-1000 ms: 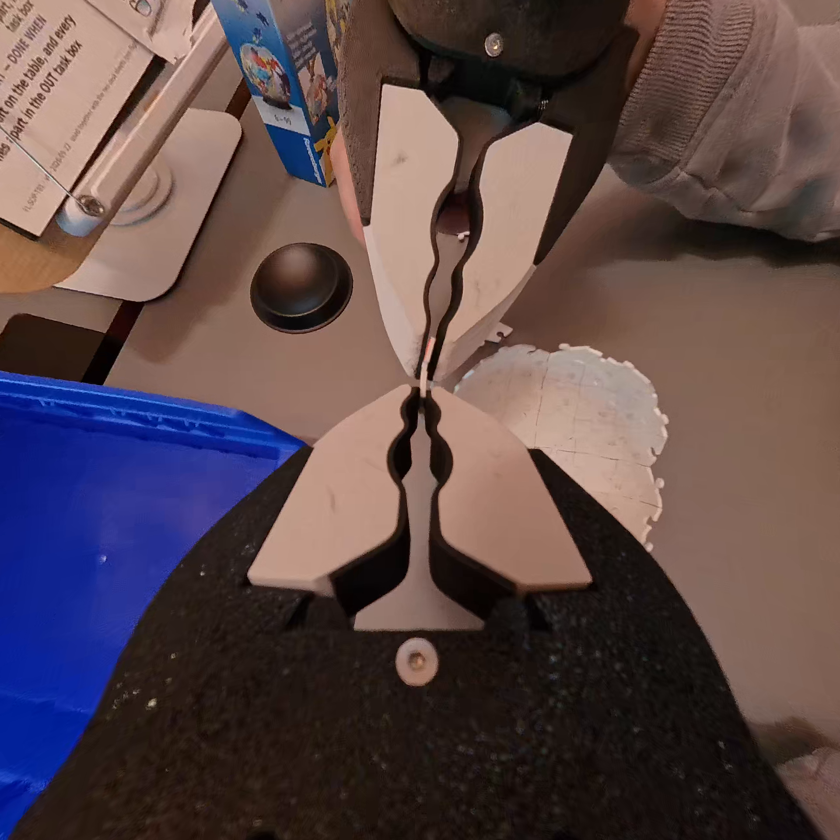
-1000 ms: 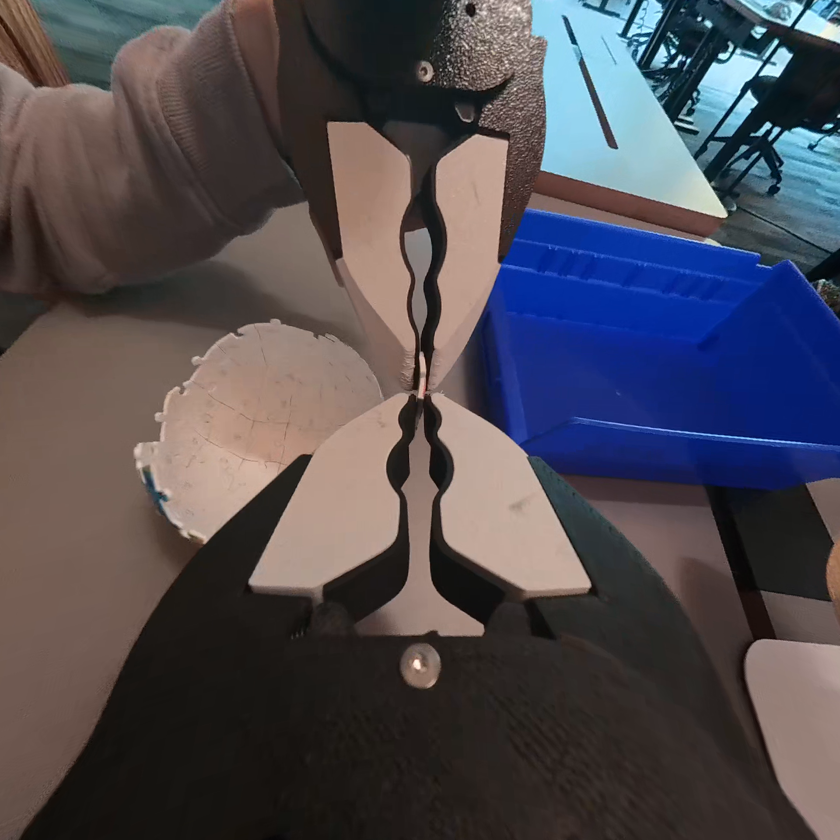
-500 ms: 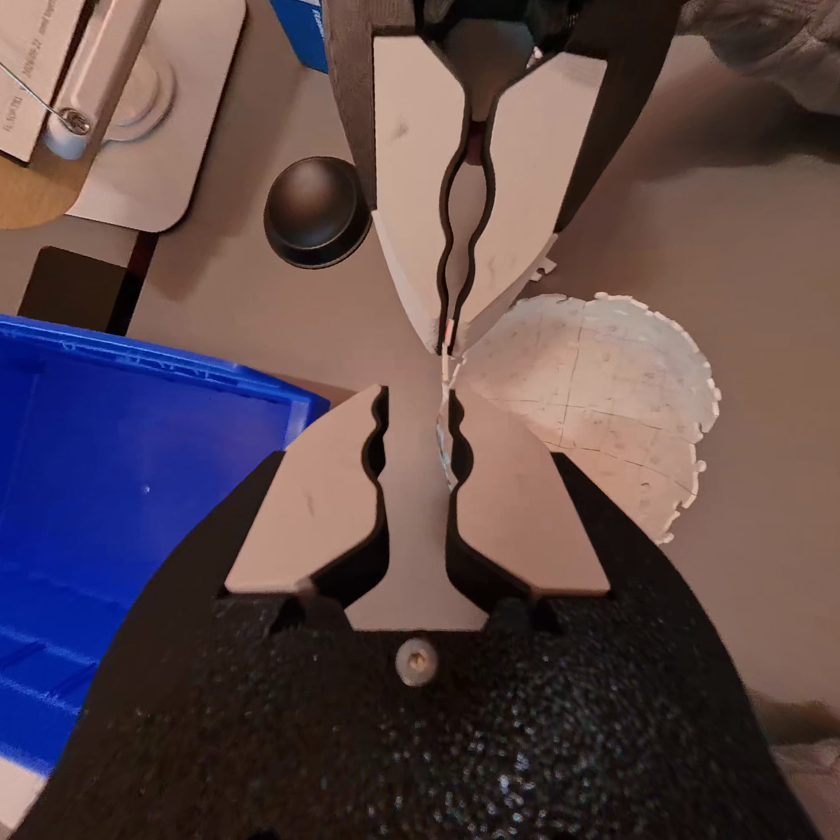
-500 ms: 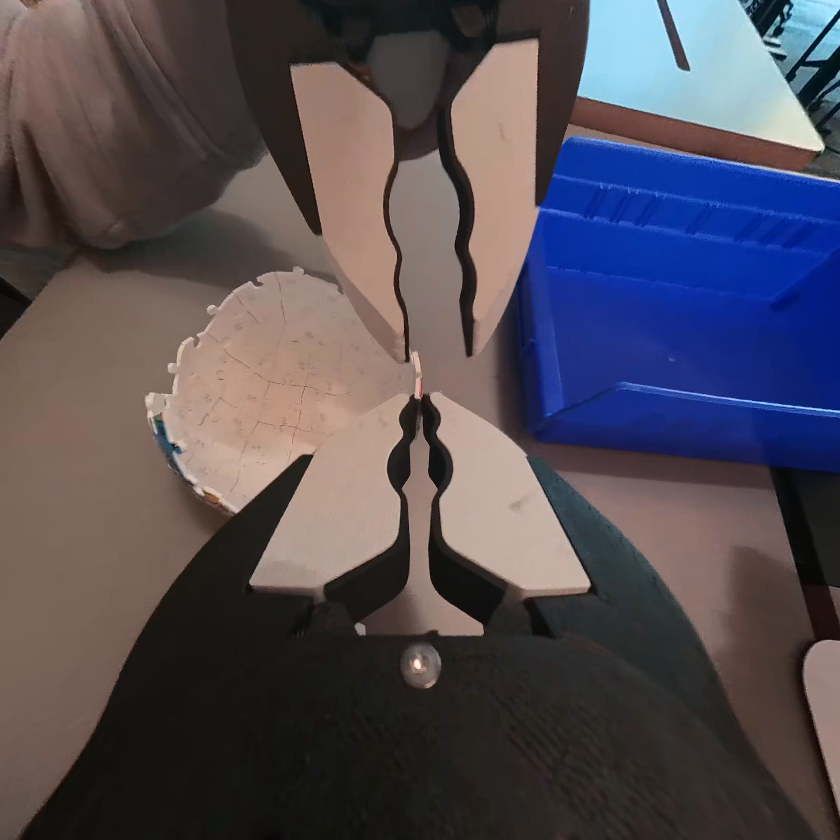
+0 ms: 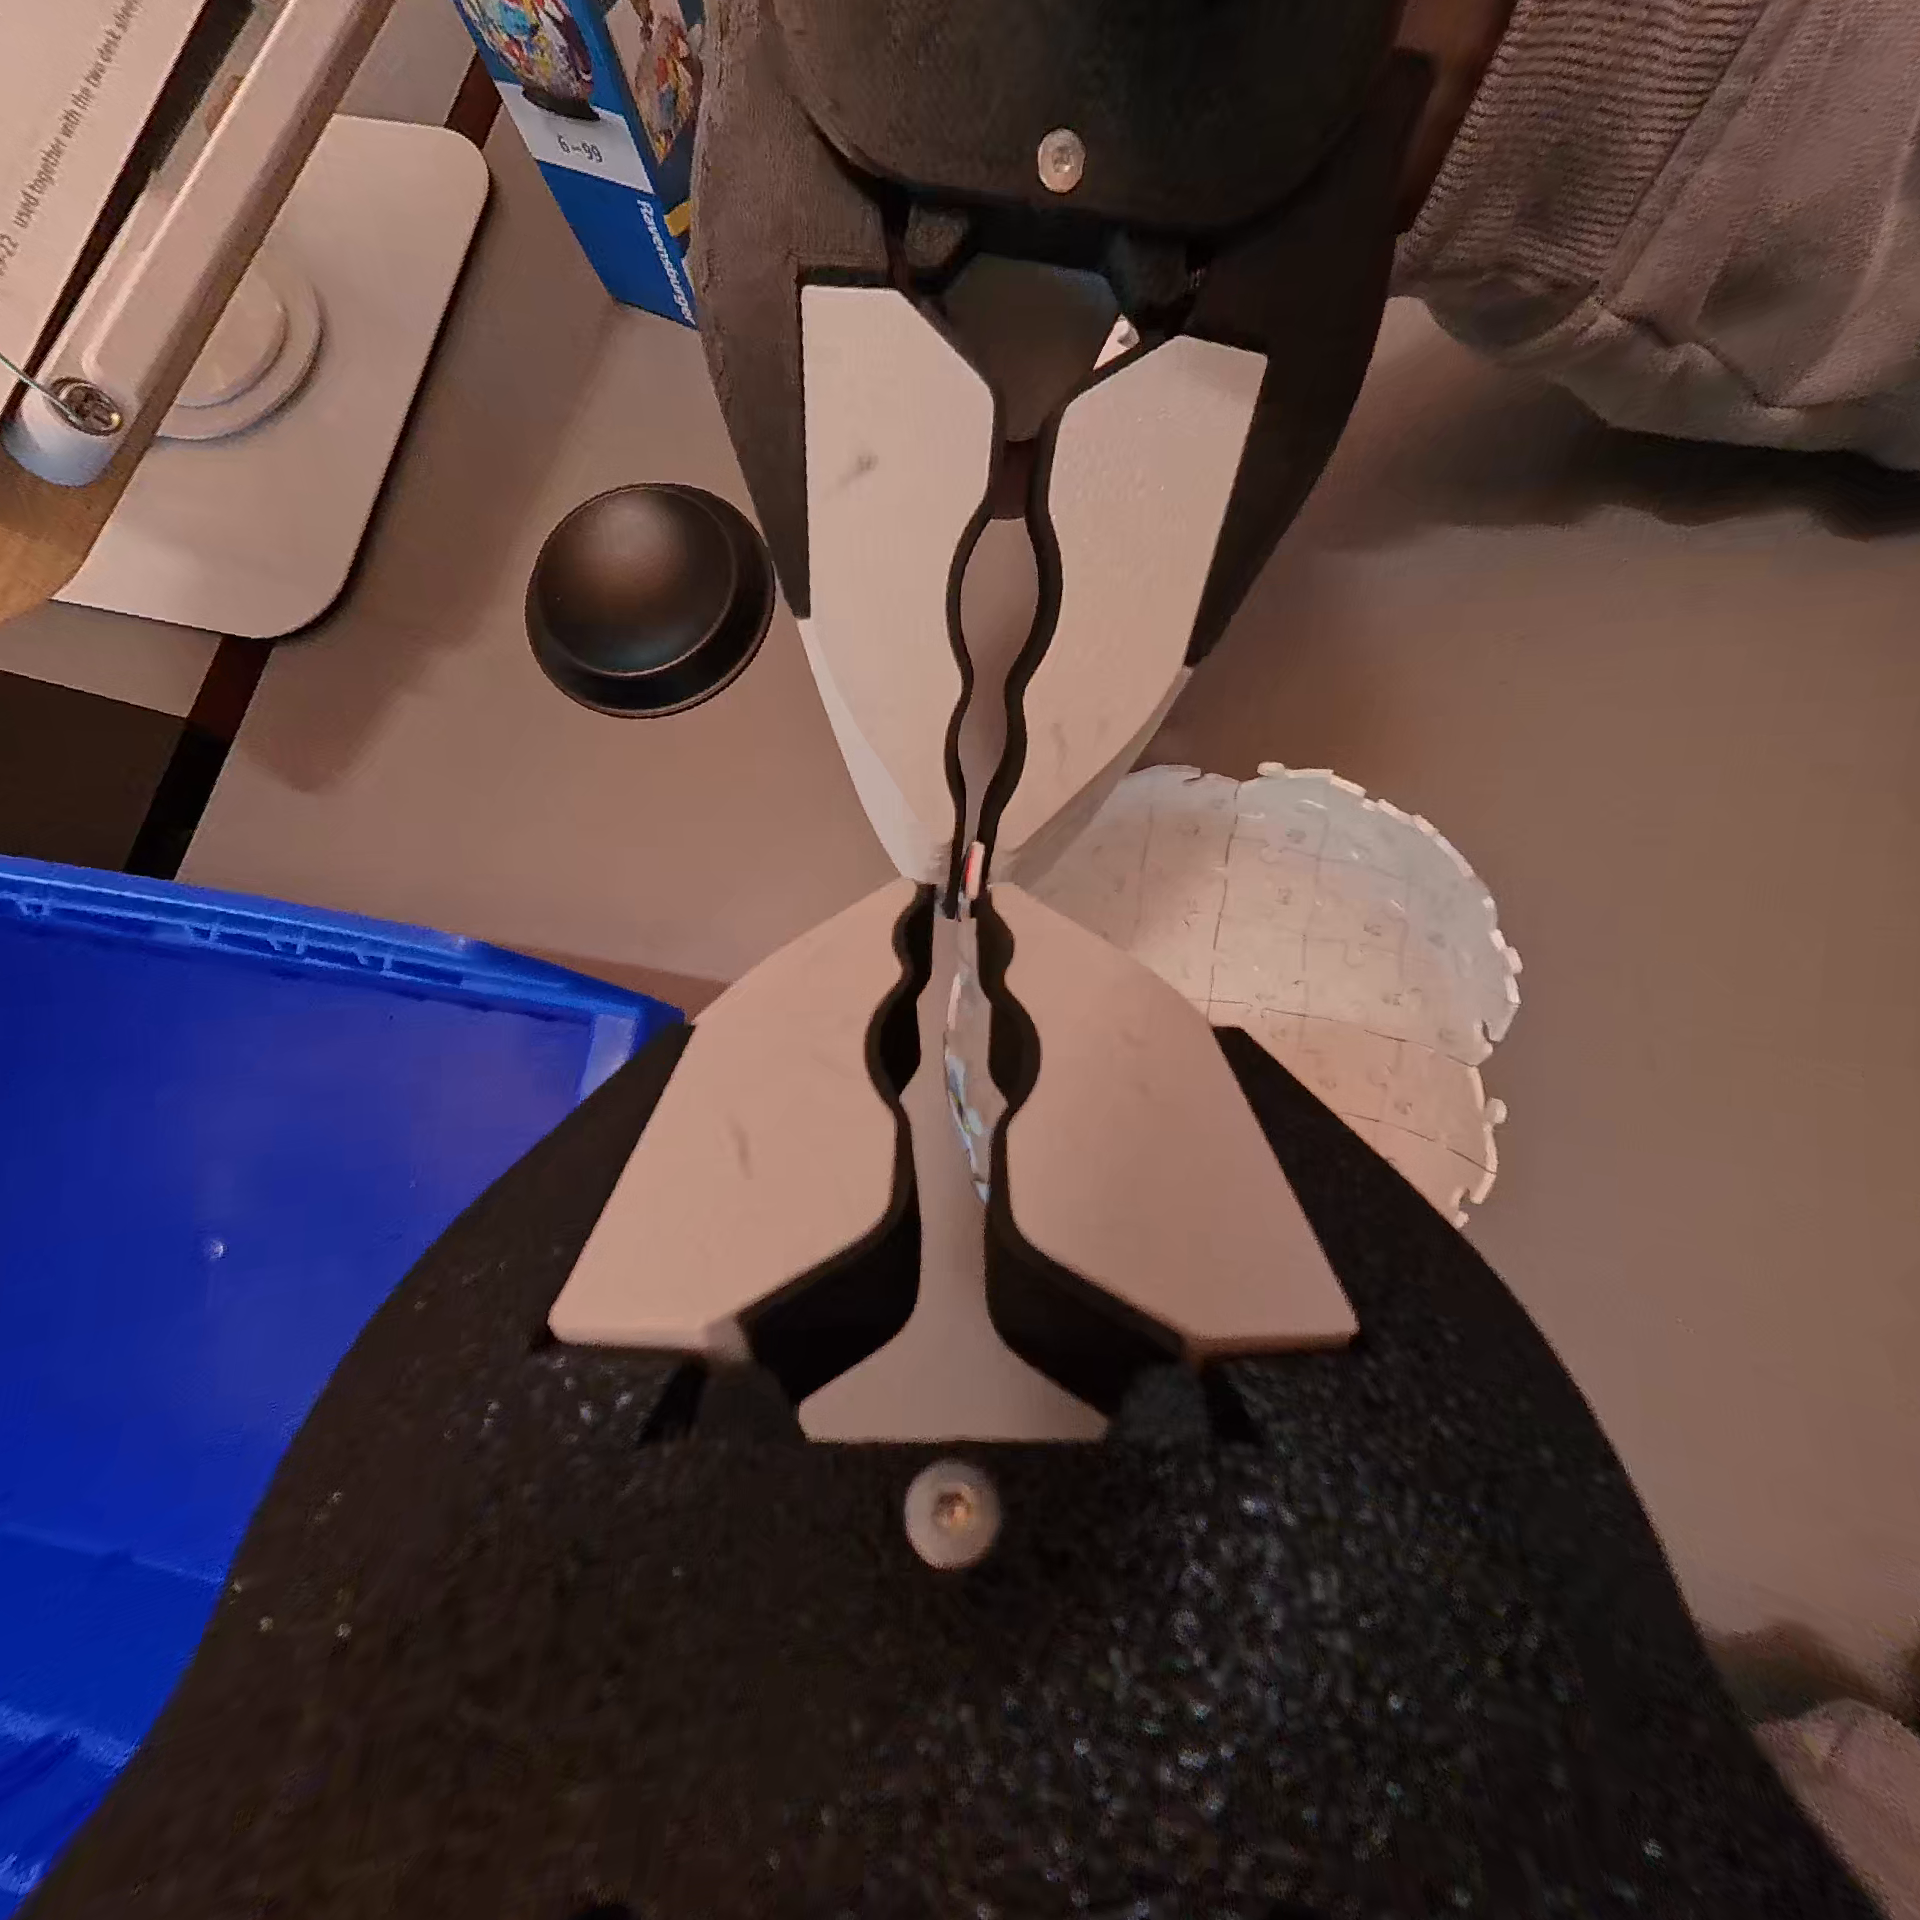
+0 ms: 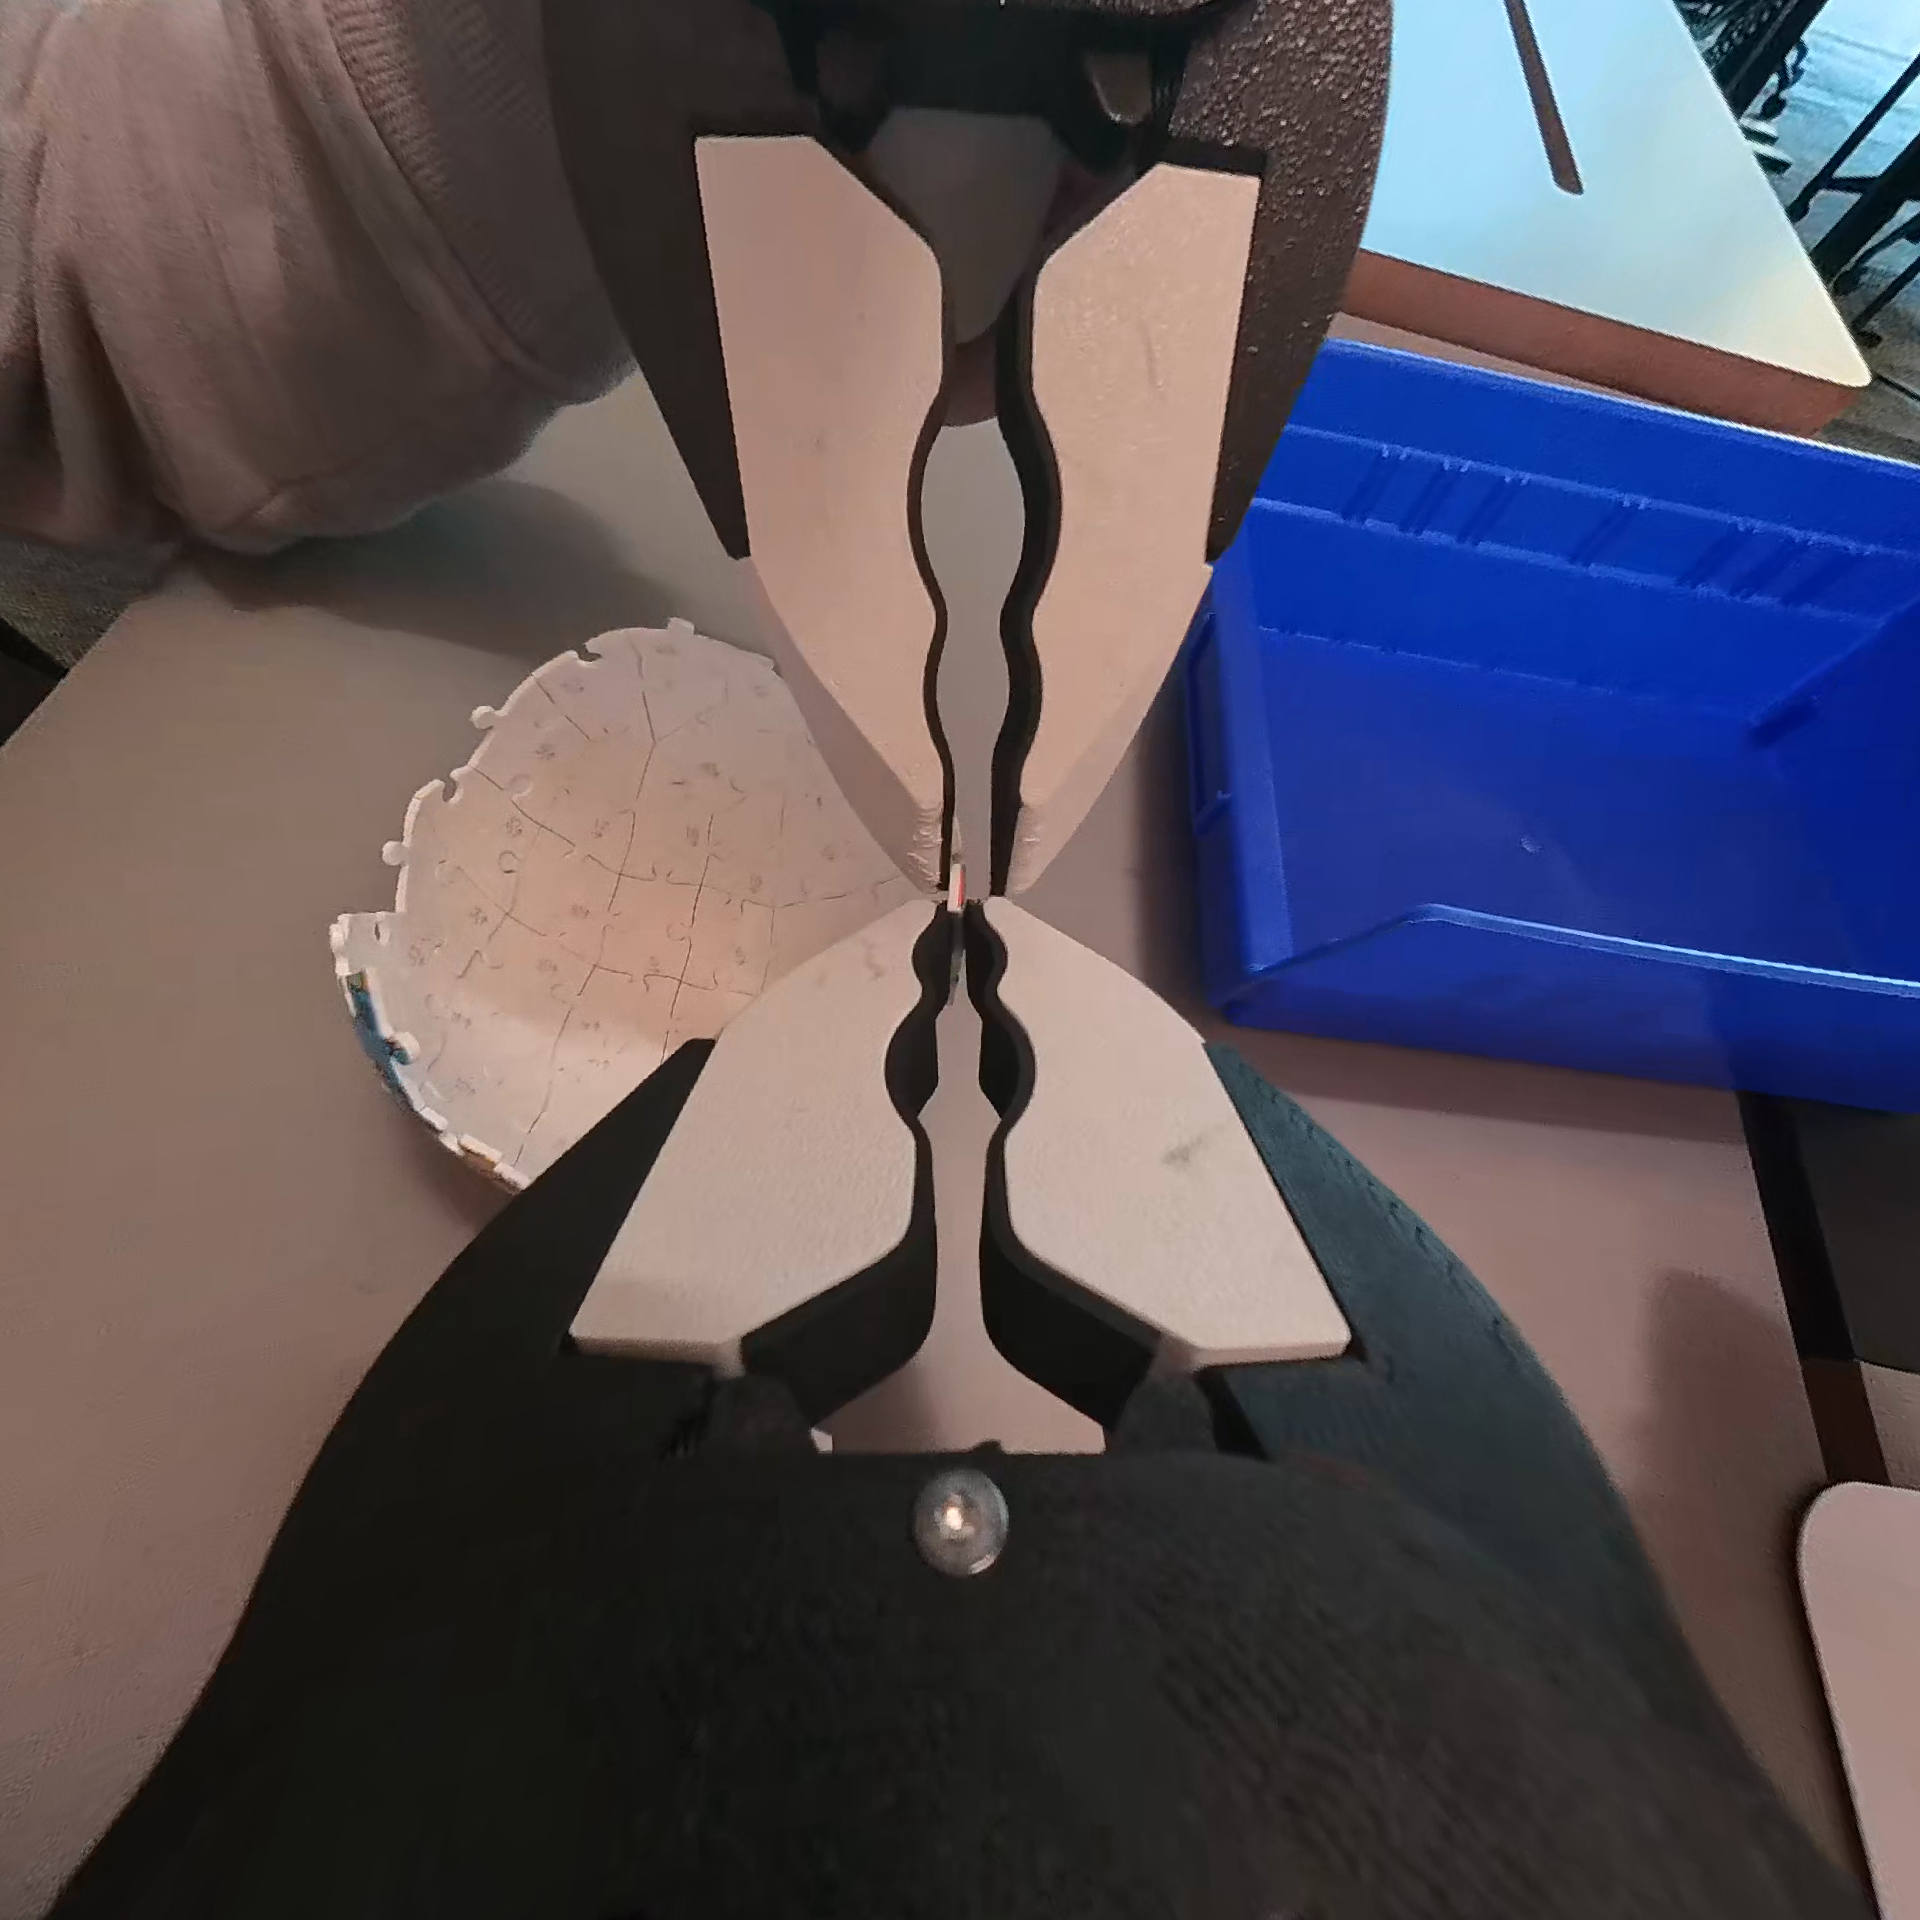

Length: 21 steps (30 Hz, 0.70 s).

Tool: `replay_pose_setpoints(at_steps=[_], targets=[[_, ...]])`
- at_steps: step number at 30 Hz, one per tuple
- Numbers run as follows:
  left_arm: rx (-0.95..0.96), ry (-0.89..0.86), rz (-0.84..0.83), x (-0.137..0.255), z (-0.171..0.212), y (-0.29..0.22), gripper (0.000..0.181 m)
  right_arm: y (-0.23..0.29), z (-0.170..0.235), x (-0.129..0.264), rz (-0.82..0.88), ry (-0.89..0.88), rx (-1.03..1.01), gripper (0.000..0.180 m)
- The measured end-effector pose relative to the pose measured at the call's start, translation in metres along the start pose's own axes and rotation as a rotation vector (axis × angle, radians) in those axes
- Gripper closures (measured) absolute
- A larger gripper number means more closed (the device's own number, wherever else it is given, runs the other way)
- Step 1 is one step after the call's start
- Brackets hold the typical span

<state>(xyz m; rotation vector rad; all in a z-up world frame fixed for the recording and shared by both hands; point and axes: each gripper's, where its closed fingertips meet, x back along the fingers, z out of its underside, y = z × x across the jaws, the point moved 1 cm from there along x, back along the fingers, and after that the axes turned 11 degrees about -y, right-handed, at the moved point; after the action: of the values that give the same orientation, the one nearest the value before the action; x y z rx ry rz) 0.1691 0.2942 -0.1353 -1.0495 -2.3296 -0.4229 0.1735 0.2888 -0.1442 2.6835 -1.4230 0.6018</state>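
Bin point(image 6: 1558, 790) and puzzle shell point(image 6: 582, 894) beside fingertips.

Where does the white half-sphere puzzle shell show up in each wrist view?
Left wrist view: the puzzle shell lies right of centre, partly behind the tips of both grippers.
Right wrist view: the puzzle shell lies left of centre, open side up, on the table.
Shared landmark: the blue bin, at the left edge in the left view, at the right in the right view.
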Motion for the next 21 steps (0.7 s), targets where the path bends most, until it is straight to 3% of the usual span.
replay_pose_setpoints(at_steps=[14,21], targets=[[0.117,-0.12,0.049,0.005,-0.009,0.007,0.18,-0.007,-0.009,0.005,0.036,-0.08,-0.002,0.175],[0.166,-0.192,0.051,0.01,-0.015,0.013,0.18,-0.008,-0.008,0.012,0.031,-0.106,-0.092,0.161]])
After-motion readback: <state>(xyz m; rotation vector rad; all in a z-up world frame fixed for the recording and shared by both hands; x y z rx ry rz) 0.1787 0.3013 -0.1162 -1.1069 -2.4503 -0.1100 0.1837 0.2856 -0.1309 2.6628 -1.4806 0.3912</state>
